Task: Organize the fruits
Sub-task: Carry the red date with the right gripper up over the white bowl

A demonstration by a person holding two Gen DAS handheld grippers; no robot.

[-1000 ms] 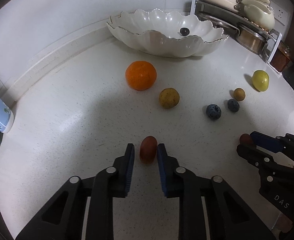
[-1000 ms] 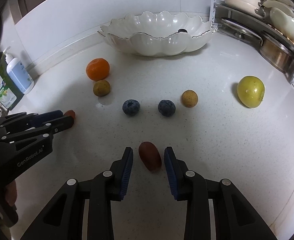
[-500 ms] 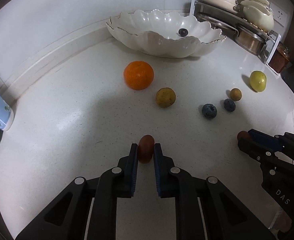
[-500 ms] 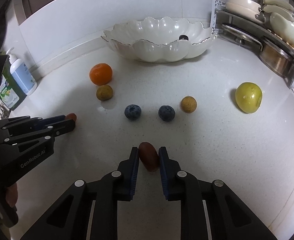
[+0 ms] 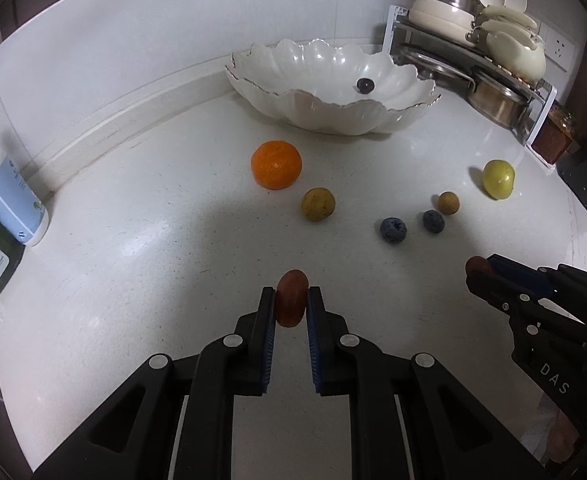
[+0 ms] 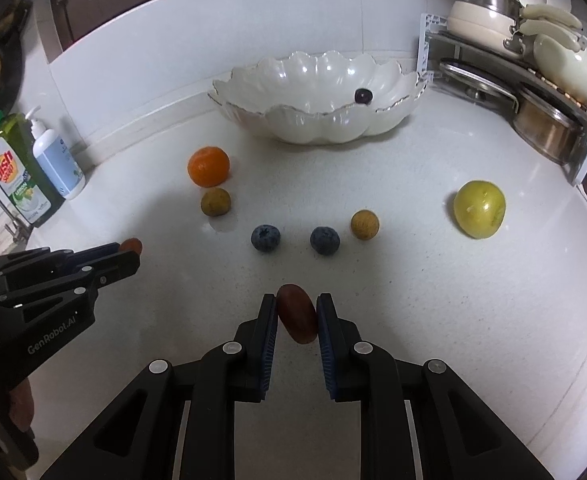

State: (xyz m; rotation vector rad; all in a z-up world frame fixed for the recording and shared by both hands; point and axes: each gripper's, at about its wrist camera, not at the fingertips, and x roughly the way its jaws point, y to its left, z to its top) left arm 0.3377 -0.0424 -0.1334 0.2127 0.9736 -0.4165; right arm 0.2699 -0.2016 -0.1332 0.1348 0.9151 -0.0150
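Bowl point(image 5: 389, 114) is the landmark here: a white scalloped dish at the back of the counter point(image 5: 133, 240), already holding one dark berry point(image 5: 365, 85) on its right inner slope.

Both grippers point toward the bowl from the near side. The left gripper point(image 5: 291, 305) has its jaws closed on a small reddish-brown oval fruit, a grape point(image 5: 291, 298) by the look of it, pinched across its narrow width, with its long axis running up and away toward the bowl and its far end poking out past the fingertips. The right gripper point(image 6: 296, 314) is likewise clamped on a second grape point(image 6: 298, 312), which sits slightly skewed between the pads, its long axis tilted to the right at the near end.

Between the grippers and the bowl lie the loose fruits: an orange point(image 5: 276, 164) nearest the bowl on the left, a dull yellow round fruit point(image 5: 318, 204) just in front of it, two blueberries point(image 5: 393, 230) side by side, a smaller tan fruit point(image 5: 448, 203) beside them, and a yellow-green fruit point(image 5: 498, 179) off to the right, roughly level with the orange.

I judge that both grapes go to the bowl next. The left gripper has the orange almost in its line to the bowl, so it should carry high; the right one passes over the blueberries. The skewed right grape looks the likelier to slip.
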